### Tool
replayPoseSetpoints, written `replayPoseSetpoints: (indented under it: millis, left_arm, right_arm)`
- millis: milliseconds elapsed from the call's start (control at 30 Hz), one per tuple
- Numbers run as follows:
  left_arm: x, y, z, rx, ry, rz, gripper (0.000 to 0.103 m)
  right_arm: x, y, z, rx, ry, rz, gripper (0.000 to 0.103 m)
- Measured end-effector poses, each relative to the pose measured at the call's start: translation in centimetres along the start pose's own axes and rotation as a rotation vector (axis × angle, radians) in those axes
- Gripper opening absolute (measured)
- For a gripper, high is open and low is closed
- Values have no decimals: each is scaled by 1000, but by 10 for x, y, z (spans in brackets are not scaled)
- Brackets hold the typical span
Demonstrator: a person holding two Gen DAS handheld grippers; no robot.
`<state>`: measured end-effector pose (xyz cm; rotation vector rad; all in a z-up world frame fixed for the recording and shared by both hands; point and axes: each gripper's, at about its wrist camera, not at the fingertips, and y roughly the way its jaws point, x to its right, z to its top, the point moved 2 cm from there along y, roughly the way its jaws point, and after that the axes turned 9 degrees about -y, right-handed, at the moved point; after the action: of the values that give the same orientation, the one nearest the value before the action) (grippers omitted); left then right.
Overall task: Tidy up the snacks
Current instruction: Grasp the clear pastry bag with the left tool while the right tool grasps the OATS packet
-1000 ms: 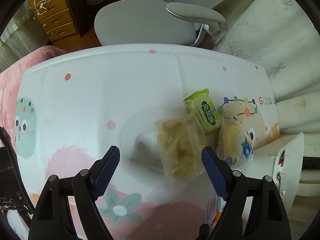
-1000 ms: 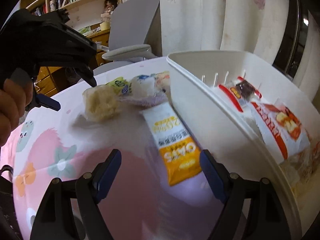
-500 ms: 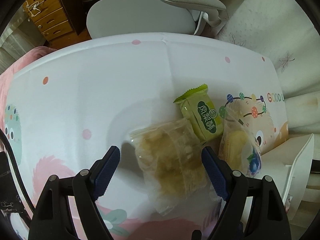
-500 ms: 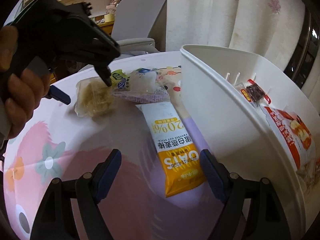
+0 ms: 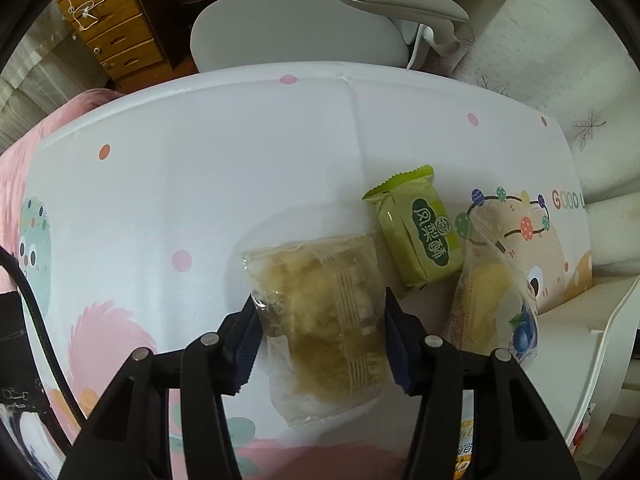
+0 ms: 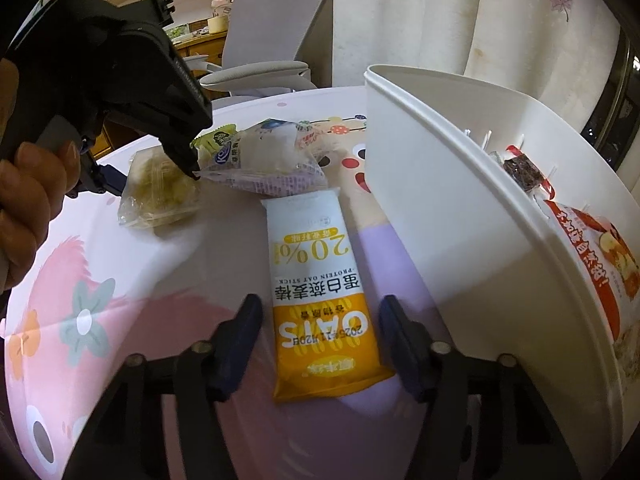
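Left wrist view: left gripper (image 5: 320,334) closing, pads against both sides of clear-wrapped pastry (image 5: 326,316) lying mid-table (image 5: 200,168). One green pineapple-cake pack (image 5: 418,232) just beside it, one clear blueberry bun bag (image 5: 490,304) nearer white bin (image 5: 600,320); bin mostly cut off at frame edge.

Right wrist view: right gripper (image 6: 320,344) closing, jaws straddling one oat stick (image 6: 320,300), pads not yet touching. Bin beside it holds one red-and-white packet (image 6: 592,256), one small dark sweet (image 6: 524,170); contents lower down hard to make out.
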<state>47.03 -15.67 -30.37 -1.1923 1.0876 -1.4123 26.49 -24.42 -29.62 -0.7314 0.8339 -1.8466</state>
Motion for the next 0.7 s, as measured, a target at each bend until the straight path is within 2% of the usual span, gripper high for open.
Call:
replayPoseSetpoints:
  millis: [33, 133, 200, 433, 700]
  left_arm:
    - [-1, 0, -1, -1, 0, 2, 51]
    - [-5, -3, -3, -4, -1, 12, 48]
    - [-7, -6, -6, -5, 1, 19, 44]
    - [-23, -19, -26, -28, -6, 35, 43]
    - [-43, -46, -60, -37, 6, 32, 43]
  right_arm:
    - [0, 0, 1, -2, -5, 0, 46]
    - [1, -1, 2, -12, -19, -15, 43]
    - [2, -2, 2, -22, -14, -14, 43]
    - [12, -5, 2, -61, 20, 14, 42]
    - [10, -33, -1, -60, 22, 52, 42]
